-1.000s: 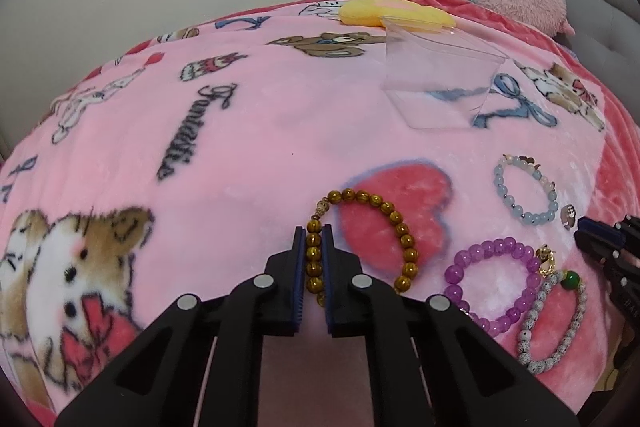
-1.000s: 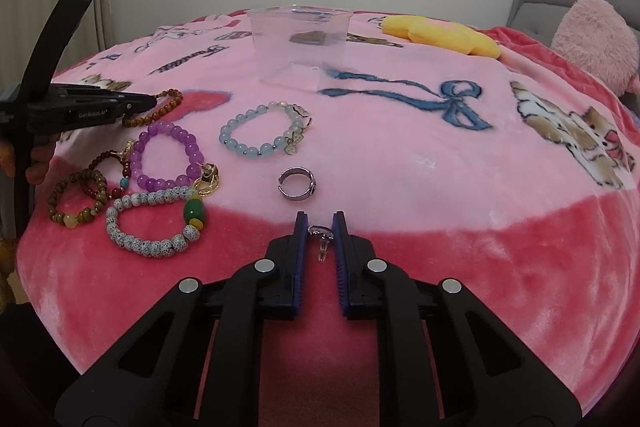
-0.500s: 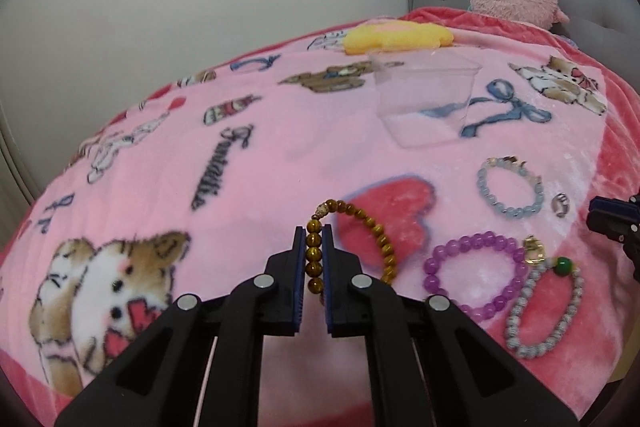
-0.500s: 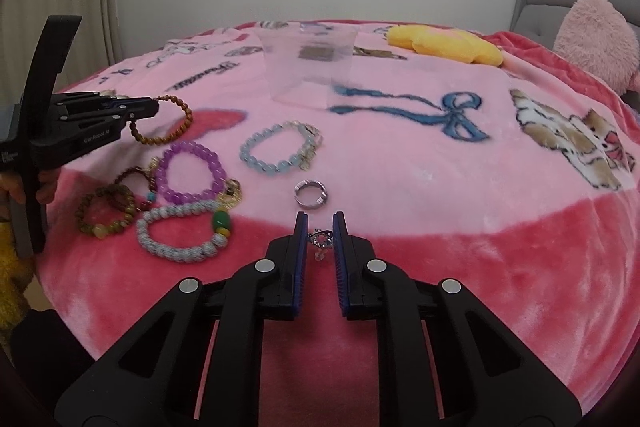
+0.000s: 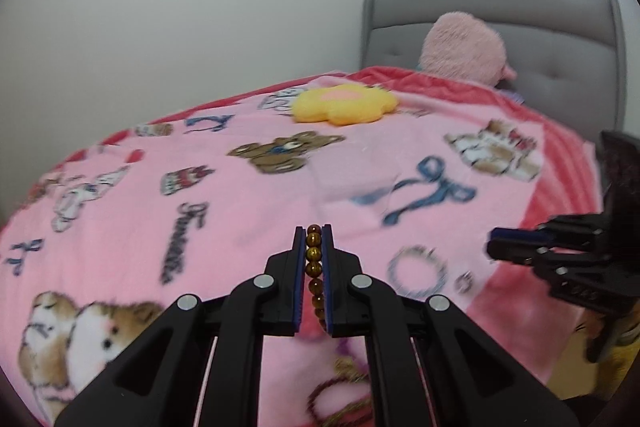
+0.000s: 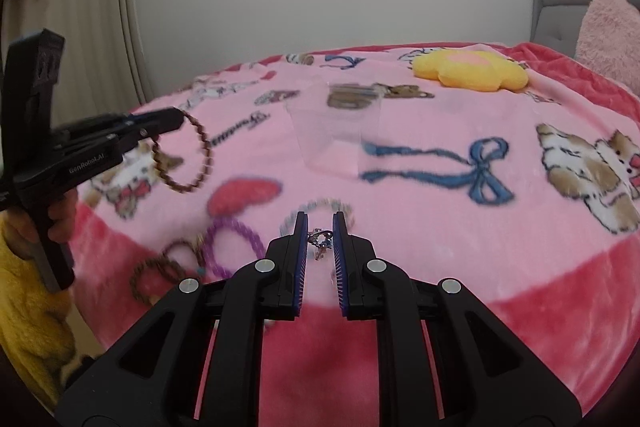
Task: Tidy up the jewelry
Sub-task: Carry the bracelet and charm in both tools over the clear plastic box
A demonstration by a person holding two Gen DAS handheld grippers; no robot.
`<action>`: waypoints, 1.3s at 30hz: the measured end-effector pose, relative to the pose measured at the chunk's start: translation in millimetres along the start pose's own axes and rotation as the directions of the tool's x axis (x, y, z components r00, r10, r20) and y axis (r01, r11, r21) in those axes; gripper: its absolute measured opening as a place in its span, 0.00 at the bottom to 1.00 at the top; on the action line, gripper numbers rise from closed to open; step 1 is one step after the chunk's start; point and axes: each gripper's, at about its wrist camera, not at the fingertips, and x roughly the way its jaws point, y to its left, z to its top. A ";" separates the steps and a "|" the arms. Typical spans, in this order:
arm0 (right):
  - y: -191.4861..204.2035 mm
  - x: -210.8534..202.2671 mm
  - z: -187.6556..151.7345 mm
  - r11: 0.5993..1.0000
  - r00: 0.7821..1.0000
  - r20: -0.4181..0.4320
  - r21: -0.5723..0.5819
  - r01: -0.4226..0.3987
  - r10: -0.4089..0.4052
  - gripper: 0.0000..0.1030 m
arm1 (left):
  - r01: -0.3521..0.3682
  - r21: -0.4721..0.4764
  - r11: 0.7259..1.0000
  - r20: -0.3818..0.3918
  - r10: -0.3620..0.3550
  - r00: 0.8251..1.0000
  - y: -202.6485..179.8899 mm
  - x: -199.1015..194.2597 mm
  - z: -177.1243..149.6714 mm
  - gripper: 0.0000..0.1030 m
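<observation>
Bed [image 6: 440, 267] under a pink cartoon blanket [image 5: 240, 211], now seen from higher up than a second ago, with more wall and headboard in both views. Clear container [image 6: 332, 135] standing mid-blanket, blurred, apparently nothing in it yet. Yellow flower cushion [image 6: 470, 71] beyond it, untouched.

Left tool [image 5: 314, 233] clamped tight on the brown bead bracelet [image 6: 184, 157]; a second ago lying partly on the red heart, now clear of the blanket and dangling as a loop from the tips, as seen from the right wrist. Right tool [image 6: 320, 223] pinched on a small silver ring [image 6: 320, 241] with a dangling charm, likewise raised off the blanket where it rested before.

Left behind on the blanket near the front edge: purple bead bracelet [image 6: 230, 243], pale blue bracelet [image 6: 320, 207], a dark brown bracelet [image 6: 160, 273], all blurred.

Judged from this: both pickups done, carry toward the container likely next; several pieces yet to be sorted, so early in the job.
</observation>
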 end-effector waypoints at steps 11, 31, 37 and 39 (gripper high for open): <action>-20.3 16.9 75.0 0.992 0.996 0.011 0.083 -0.092 0.092 0.12 | 0.088 -0.032 0.996 0.018 -0.087 0.996 1.4 31.1 67.2 0.07; -20.0 110.5 105.8 0.997 0.993 -0.094 -0.007 -0.079 0.078 0.12 | 0.187 -0.171 0.967 -0.067 -0.201 0.977 22.3 135.0 85.5 0.07; -12.8 123.0 99.6 0.997 0.991 -0.121 -0.056 -0.060 0.053 0.12 | 0.179 -0.138 0.974 -0.114 -0.195 0.974 17.8 146.1 81.3 0.07; -12.3 124.6 97.9 0.996 0.990 -0.132 -0.060 -0.060 0.051 0.12 | 0.178 -0.140 0.974 -0.123 -0.196 0.973 17.7 147.6 79.7 0.07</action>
